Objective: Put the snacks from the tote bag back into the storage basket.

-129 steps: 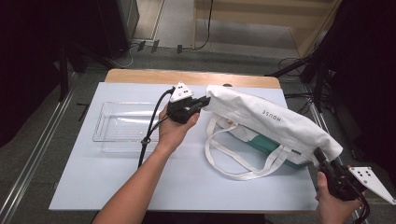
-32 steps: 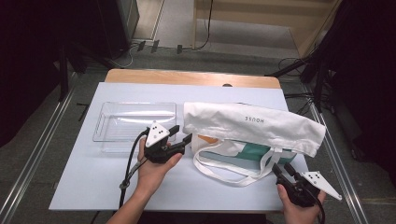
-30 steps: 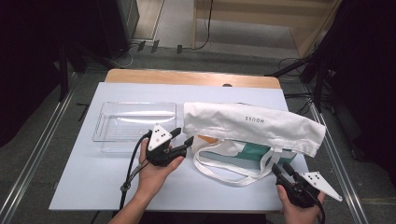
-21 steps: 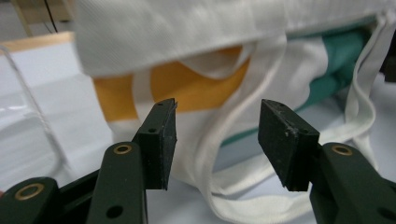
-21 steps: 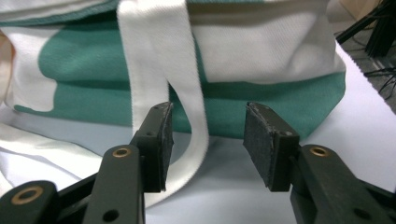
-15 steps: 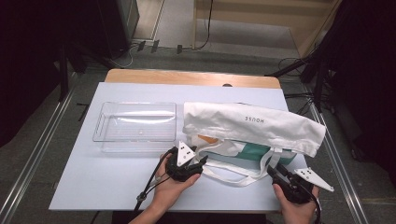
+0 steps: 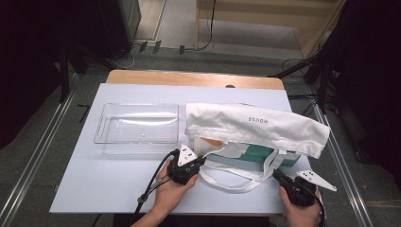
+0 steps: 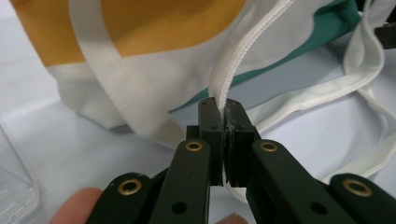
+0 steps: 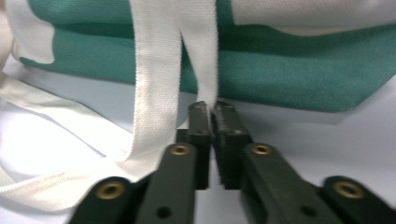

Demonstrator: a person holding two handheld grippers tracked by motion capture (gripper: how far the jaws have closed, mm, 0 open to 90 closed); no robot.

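At the near edge of the surface [image 7: 94, 198], both tools are clamped on the handles of the bag [image 7: 255, 125]. Left tool [image 7: 193, 166]: jaws have just closed, a white strap [image 8: 229, 70] pinched edge-on between the pads. Right tool [image 7: 280, 177]: jaws also just closed, nipping the edge of the other strap end [image 9: 205, 56] right where it meets the bag's teal panel.

Progress, my read: grasp step done, both handle ends secured. Lift or spread of the bag not yet started; it lies flat on its side at mid-right of the surface, top folded over, teal and orange print showing underneath. Bag contents can't tell.

Around: clear tray [image 7: 137, 127] just left of the bag, empty as far as I can see, near but apart from the left tool. Strap loop slack on the surface between the two tools.

In the way: not much. Slack loop could snag when pulled; right grip is only on the strap's edge, might slip. Tray is close to the left hand's path.
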